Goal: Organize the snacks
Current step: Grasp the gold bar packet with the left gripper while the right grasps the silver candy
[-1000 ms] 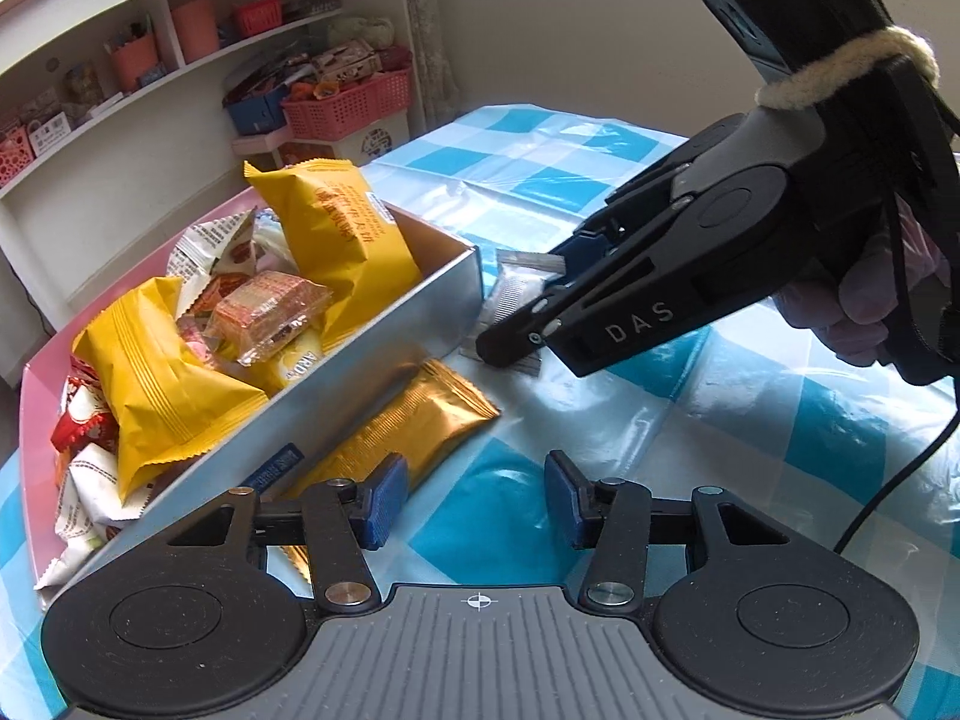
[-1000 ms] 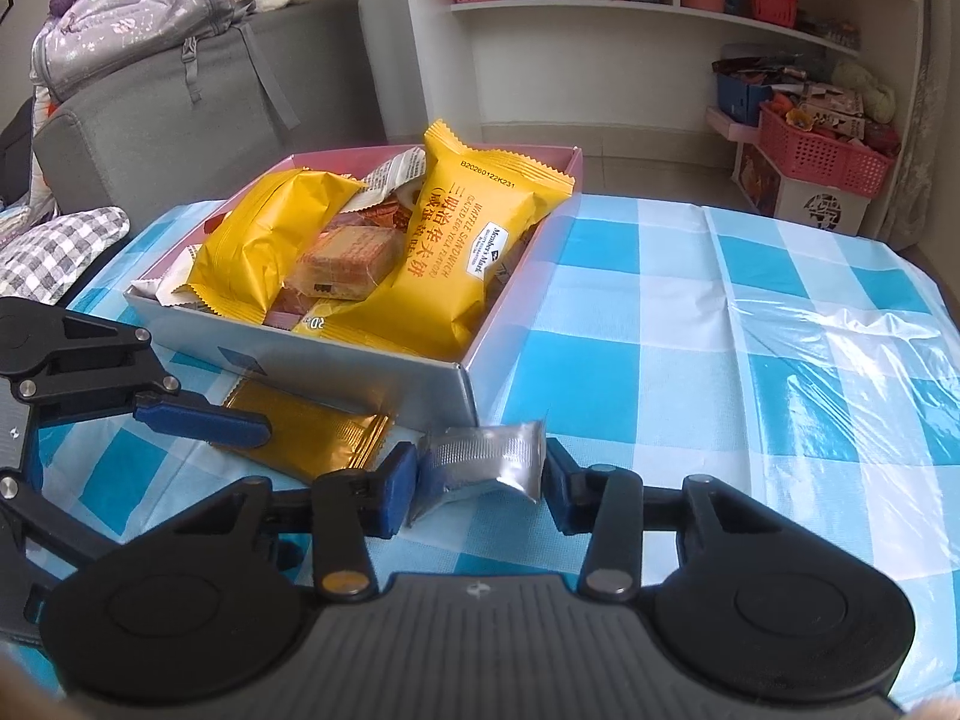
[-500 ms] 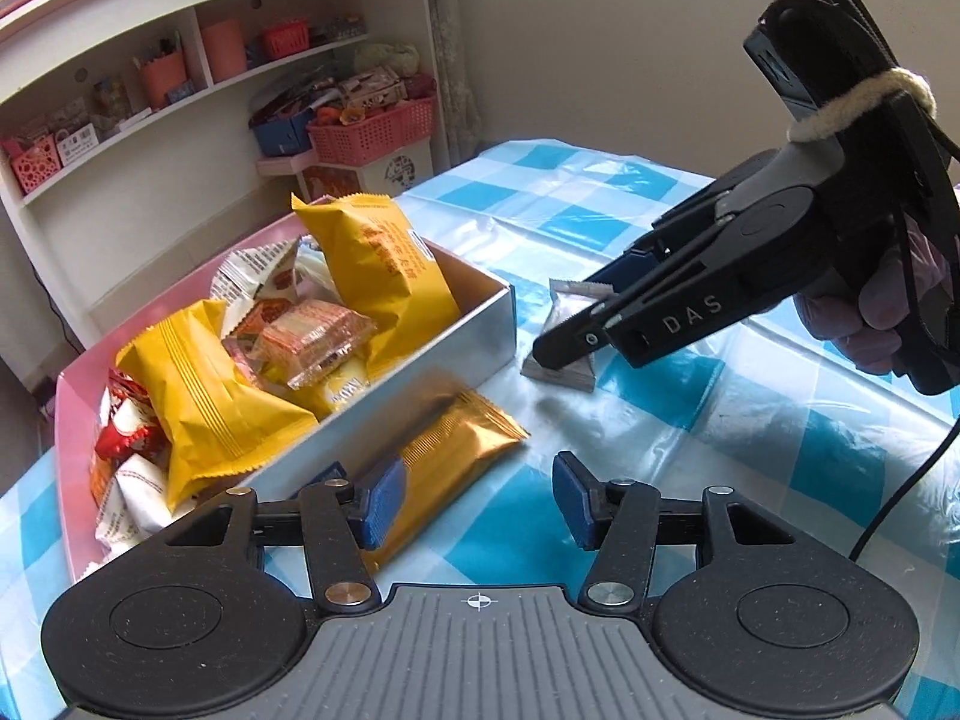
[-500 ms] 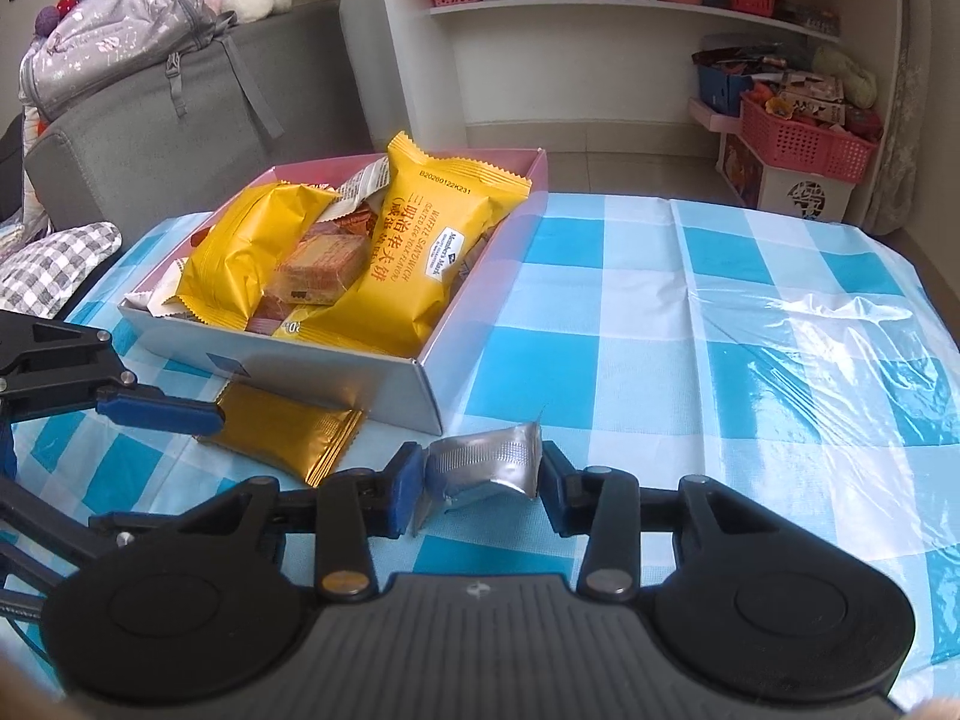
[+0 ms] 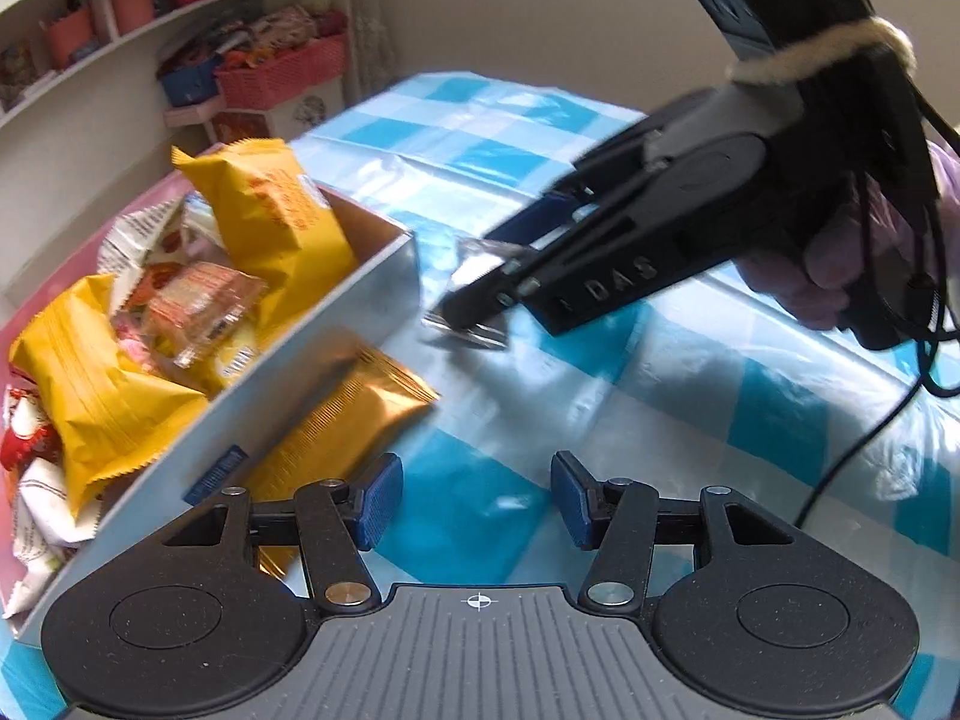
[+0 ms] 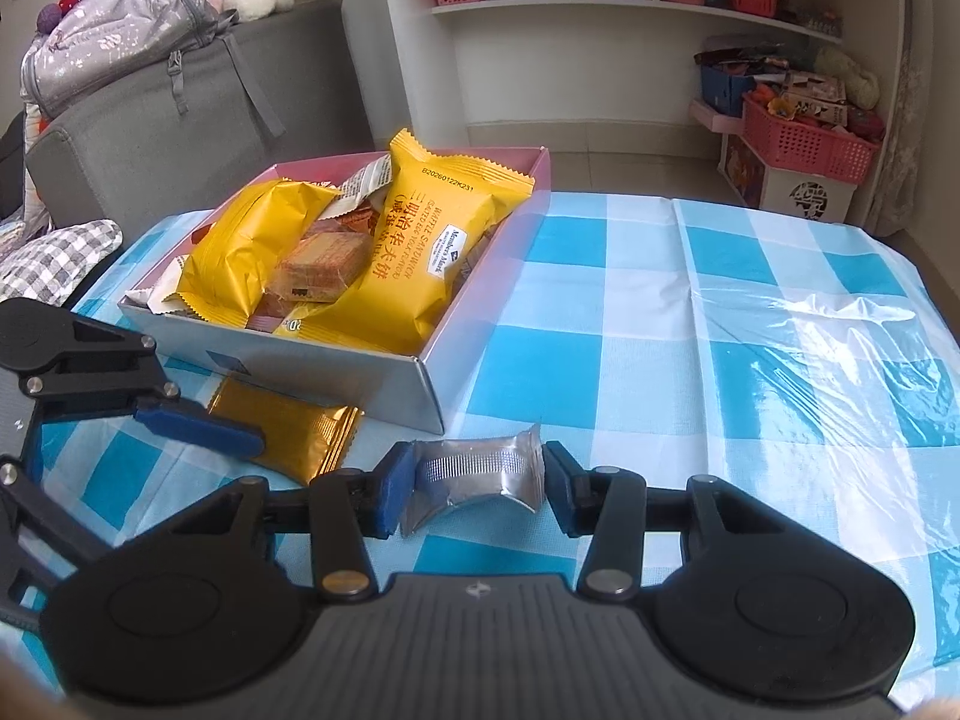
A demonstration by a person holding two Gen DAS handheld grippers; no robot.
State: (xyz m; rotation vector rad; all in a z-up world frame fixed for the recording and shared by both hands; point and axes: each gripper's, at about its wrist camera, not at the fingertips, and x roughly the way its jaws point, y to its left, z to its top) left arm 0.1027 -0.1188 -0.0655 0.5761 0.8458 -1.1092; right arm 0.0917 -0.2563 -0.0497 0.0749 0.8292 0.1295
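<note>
**Ana:** Blue-and-white checked plastic covers the surface (image 5: 690,396), glossy and a bit wrinkled. From the left wrist view, the left tool (image 5: 474,498) sits spread apart with nothing between its blue ribbed pads. Just ahead of its left pad lies the gold foil bar (image 5: 354,414), flat and crimped at the ends, tucked against the wall of the snack box (image 5: 336,324).

**Ben:** And across from it?

**Ana:** Ahead and to the right comes the right tool (image 5: 462,294), with the silver packet (image 5: 474,276) at its tips, close to the box's near corner.

**Ben:** The right wrist view is clearer. The right tool (image 6: 474,480) has the silver packet (image 6: 474,474) between its pads, bowed and crinkled. Its jaws have just been opening, and I'd say the pads no longer squeeze it, though they sit very close.

**Ana:** So it's letting go?

**Ben:** That's my guess. The snack box (image 6: 336,369) is just ahead and left of that tool, heaped with puffy yellow pillow bags and a clear-wrapped wafer.

**Ana:** For a clean regrasp, pinch the packet across its flat middle, not the slippery crimped end, lift clear of the wall, and drop it into a gap beside the bags.

**Ben:** The left tool (image 6: 198,429) hovers over the gold foil bar (image 6: 288,426); thin foil on slick plastic may slide, so pin an edge first.
</note>
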